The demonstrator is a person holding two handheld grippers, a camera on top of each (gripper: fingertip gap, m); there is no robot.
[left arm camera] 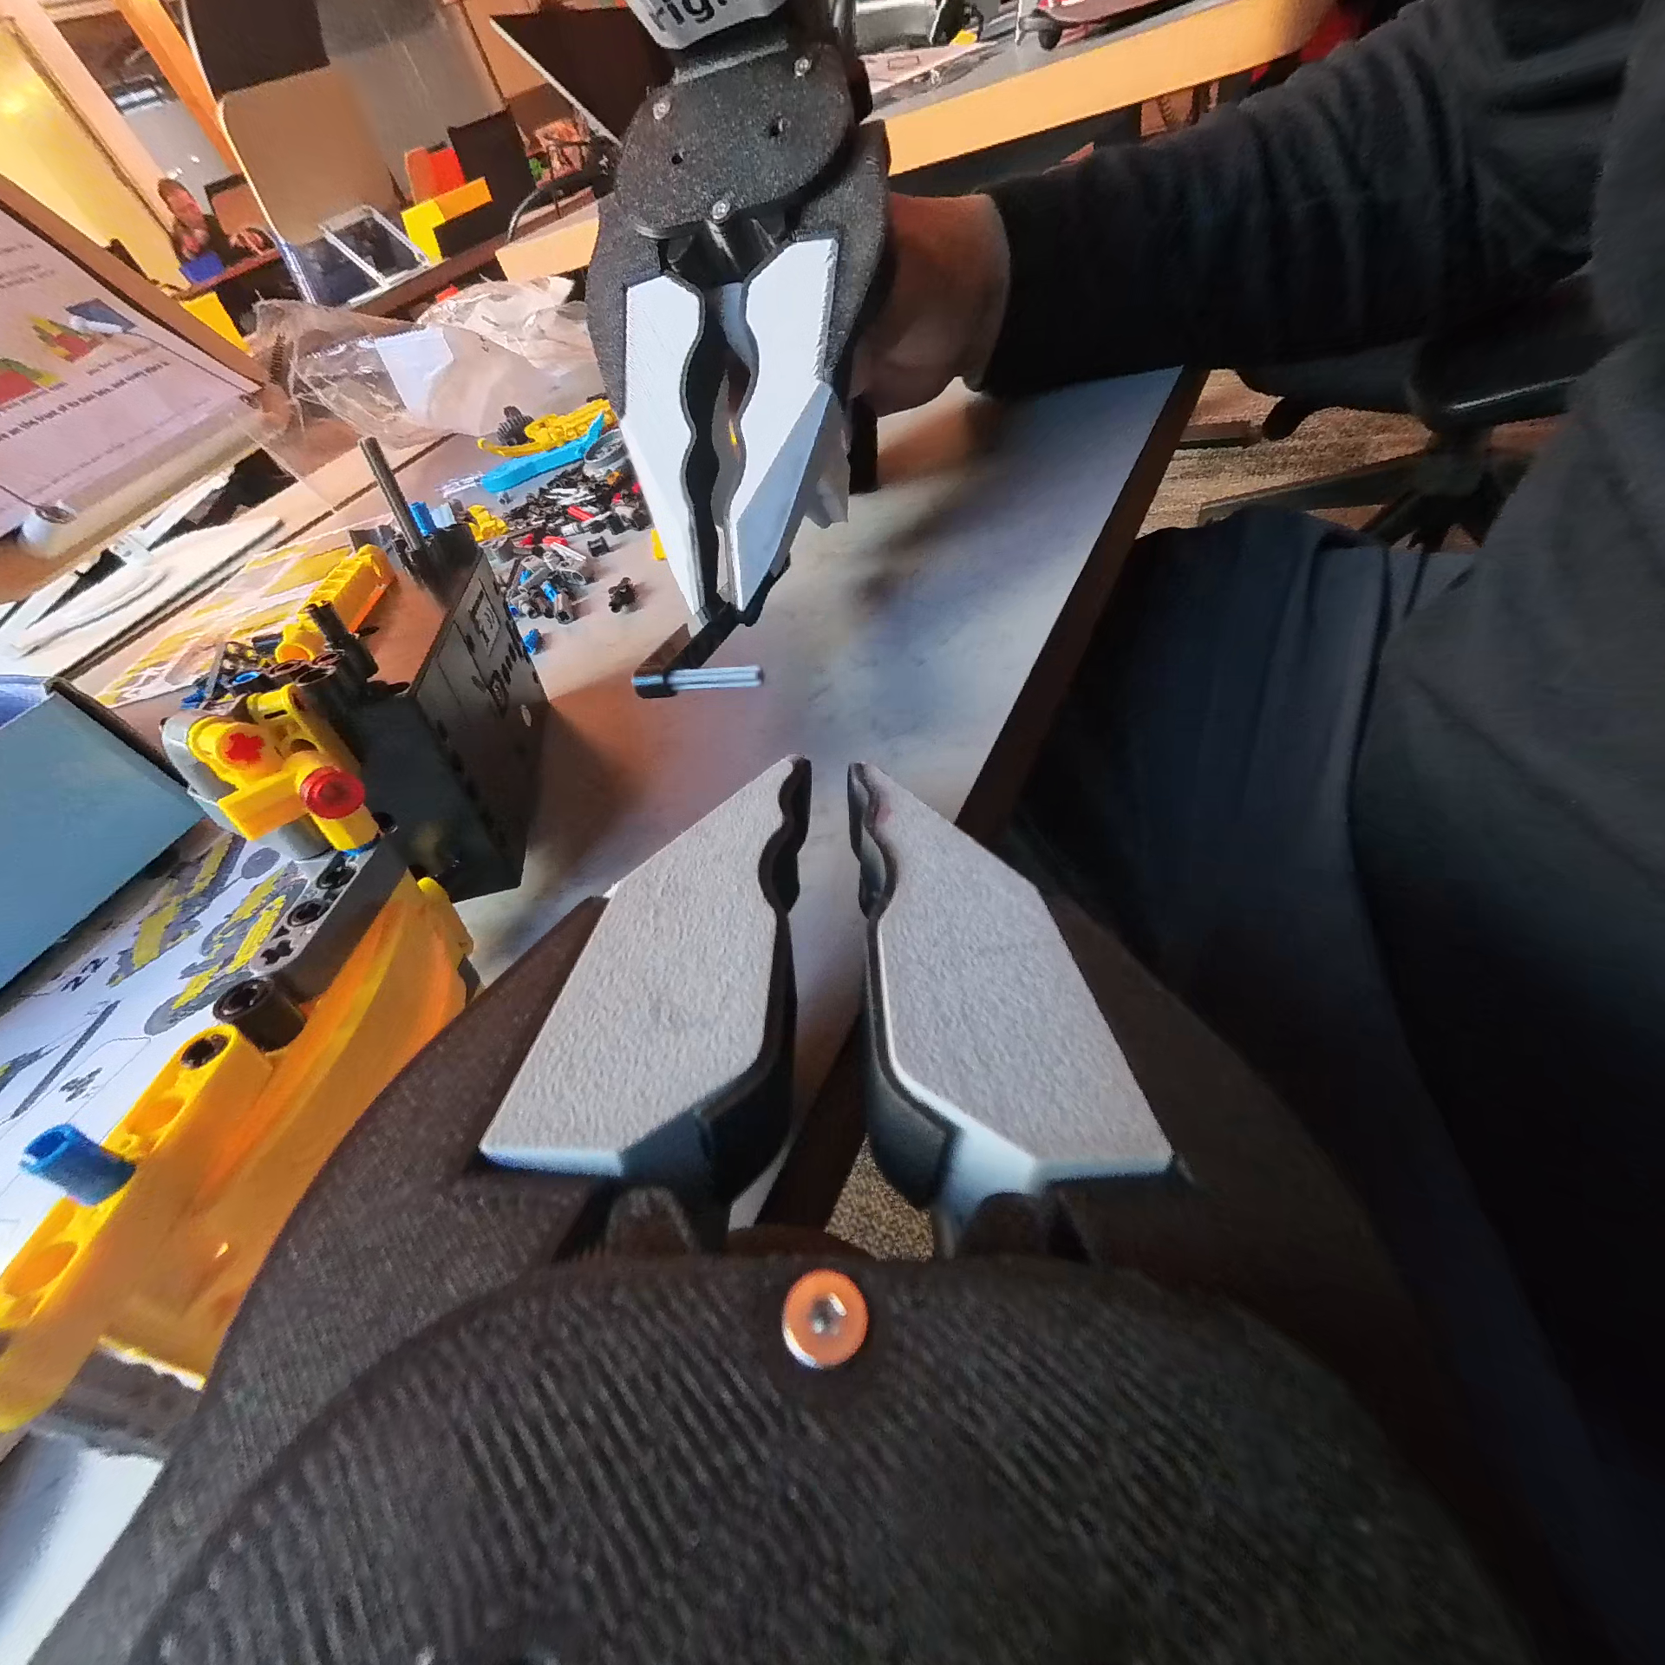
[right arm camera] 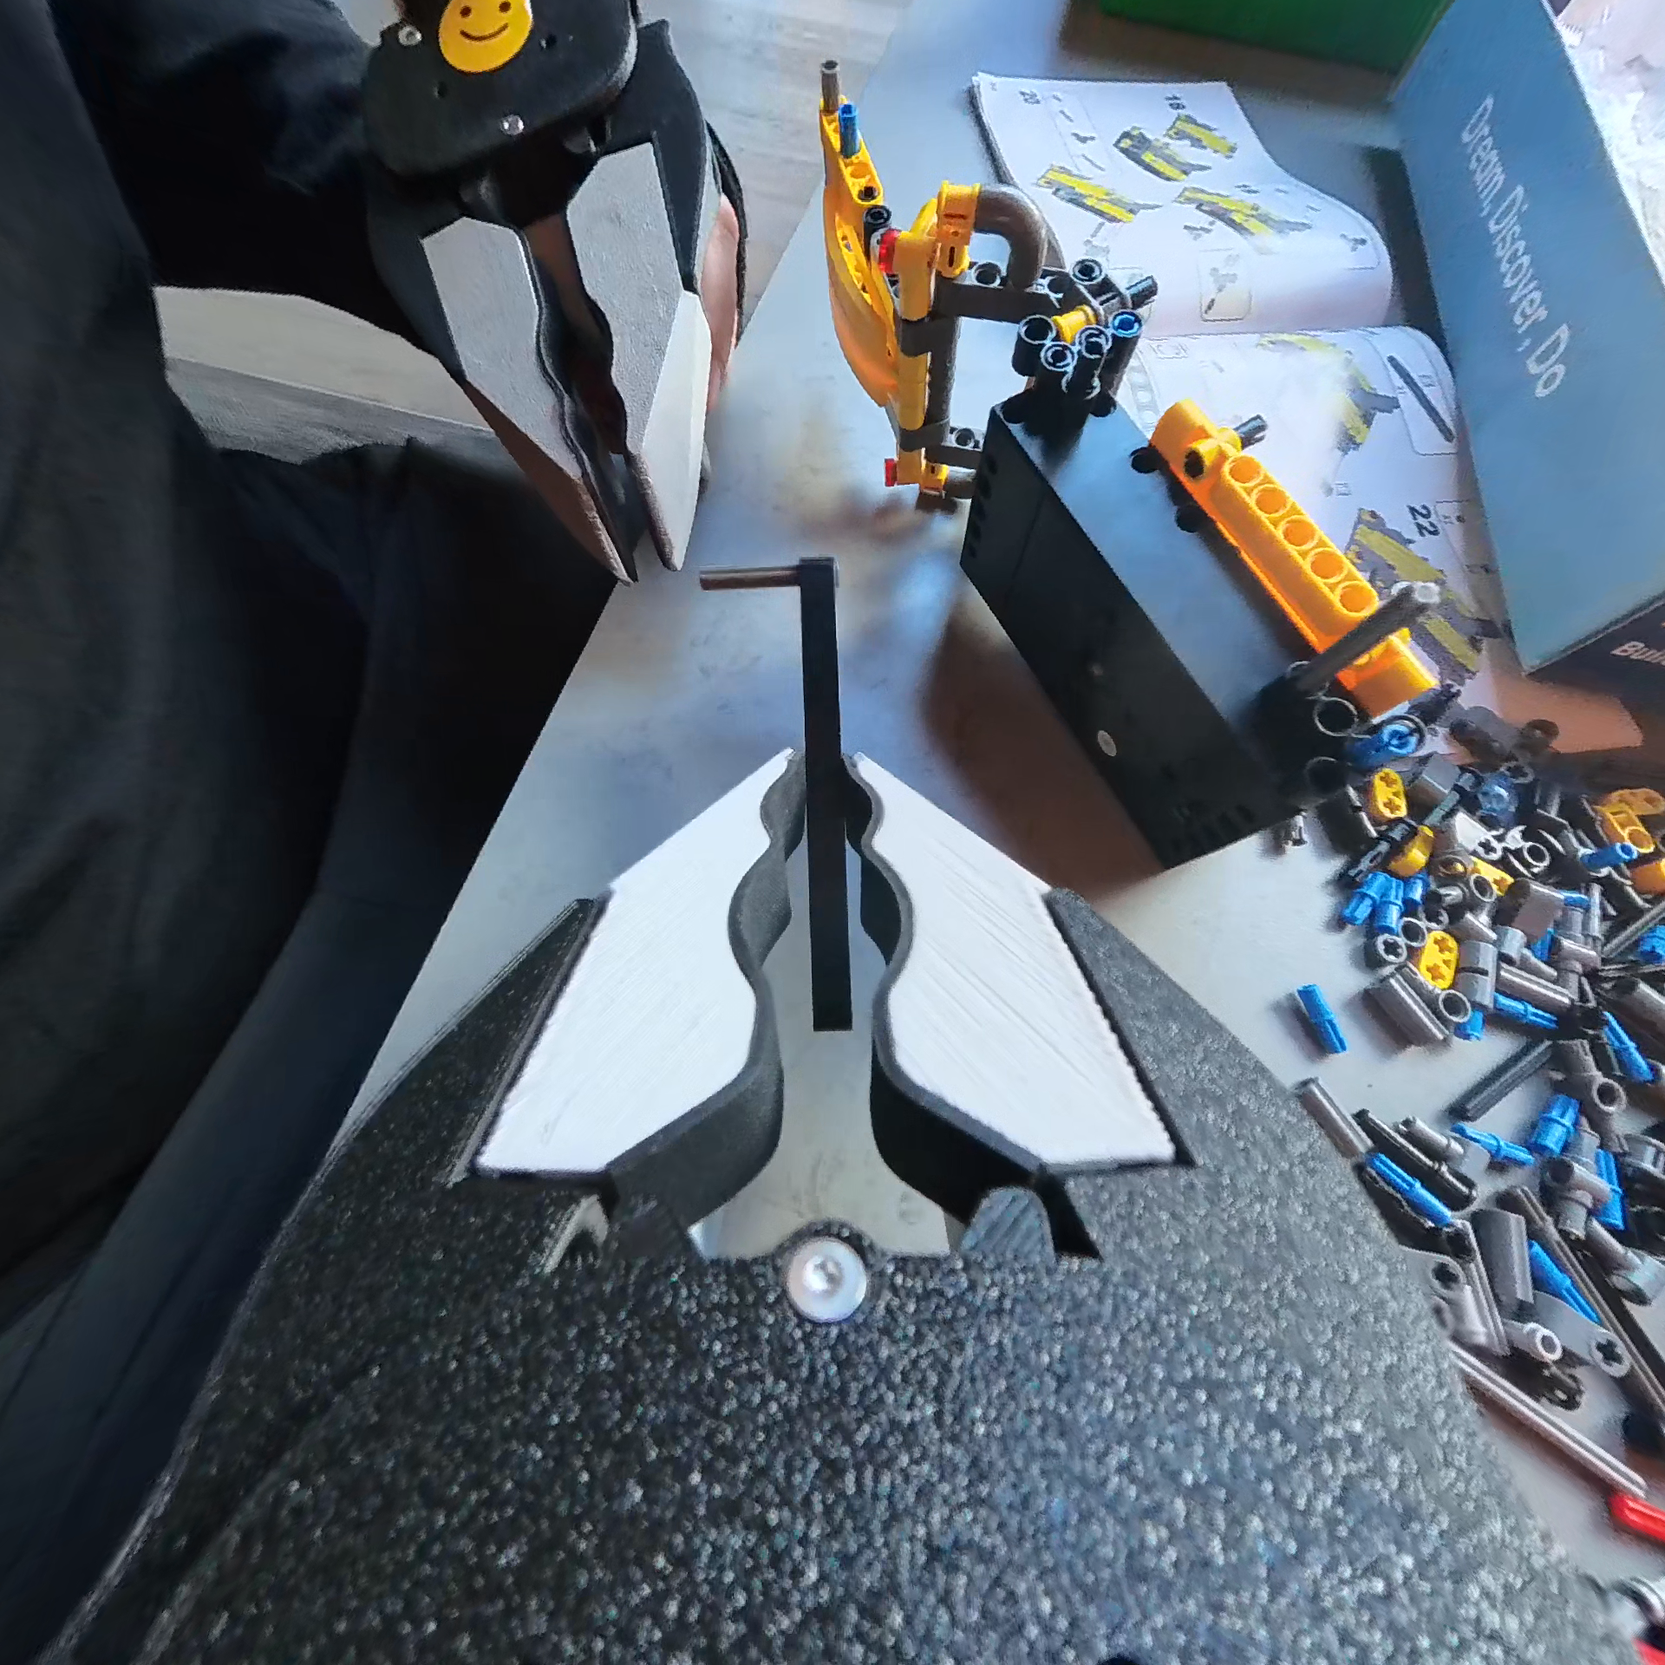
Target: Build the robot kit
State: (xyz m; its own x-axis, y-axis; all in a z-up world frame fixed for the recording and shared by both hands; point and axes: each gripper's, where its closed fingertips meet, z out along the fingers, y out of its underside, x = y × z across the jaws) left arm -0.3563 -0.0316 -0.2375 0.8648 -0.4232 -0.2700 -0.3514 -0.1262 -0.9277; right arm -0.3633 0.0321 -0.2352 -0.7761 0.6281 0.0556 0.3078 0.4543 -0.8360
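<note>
The right gripper [right arm camera: 824,766] is clamped on a thin black beam [right arm camera: 827,811], pinching it partway along so the far end sticks out past the fingertips. A short grey axle [right arm camera: 748,578] pokes sideways out of that far end, making an L shape. Held like that, the axle end is out in the open and easy to get at, which looks like the reason for the grip, though that's just a guess.

The left gripper [left arm camera: 829,775] is holding nothing. Its fingers are nearly together with only a narrow slit between them, and bare table [left arm camera: 901,685] shows through the gap. In the left wrist view the axle hangs just ahead of those tips, a bit above the table, with the right gripper coming down at it from the far side. In the right wrist view the left gripper's tips sit just beside the free end of the axle, not touching as far as one can tell.

Off to the side is a black box [right arm camera: 1099,631] with a yellow beam [right arm camera: 1297,541] on top and a yellow-and-grey assembly [right arm camera: 928,333] at its end. Behind it, an open instruction booklet [right arm camera: 1171,180] and a blue carton [right arm camera: 1550,315]. A heap of loose pins [right arm camera: 1487,946], blue, grey and black, is spread near the right gripper. A person's dark sleeve [left arm camera: 1261,225] runs along the table edge.
</note>
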